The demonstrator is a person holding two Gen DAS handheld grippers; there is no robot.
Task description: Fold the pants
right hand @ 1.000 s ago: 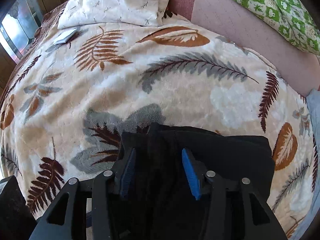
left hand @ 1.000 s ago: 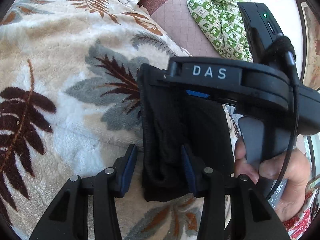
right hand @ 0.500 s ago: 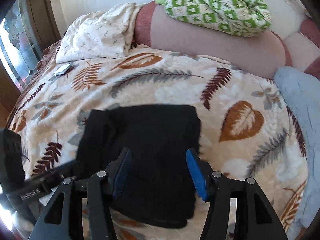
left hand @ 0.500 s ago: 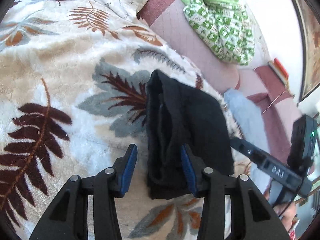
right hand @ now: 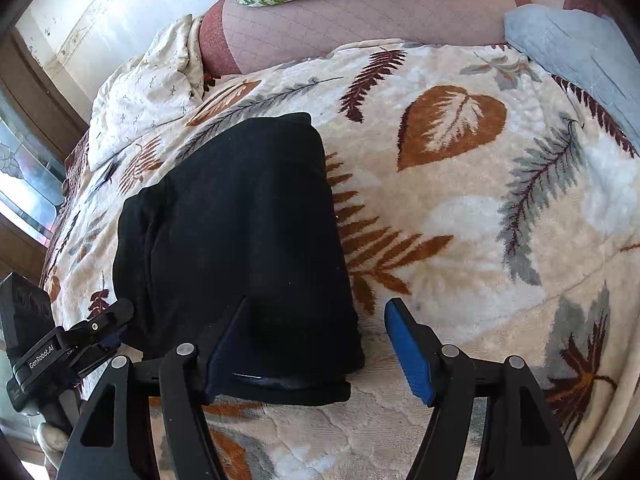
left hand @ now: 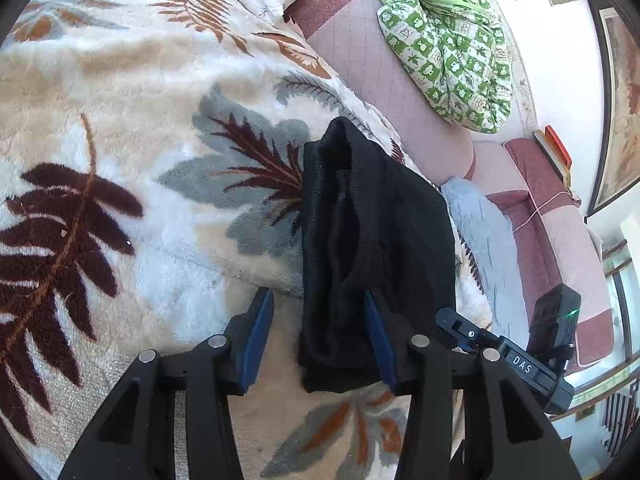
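The black pants point(right hand: 236, 240) lie folded into a compact bundle on the leaf-patterned blanket point(right hand: 460, 208), near the bed's front edge. This looks like the last step: the folding appears done and both hands are letting go.

The right gripper point(right hand: 316, 344) hangs over the bundle's near right corner. Its jaws have just been opening and stand wide apart; the corner lies between them, with no pad pressing on it.

The left gripper point(left hand: 316, 338) hovers at the bundle's near left edge, jaws apart, the thick rolled edge between them but not squeezed.

Beyond the blanket sit a pink headboard cushion point(left hand: 360, 48) and a green patterned quilt point(left hand: 452, 40).

Next, probably only a check: flatten the puffy left edge if needed, then lift both tools clear without snagging cloth.
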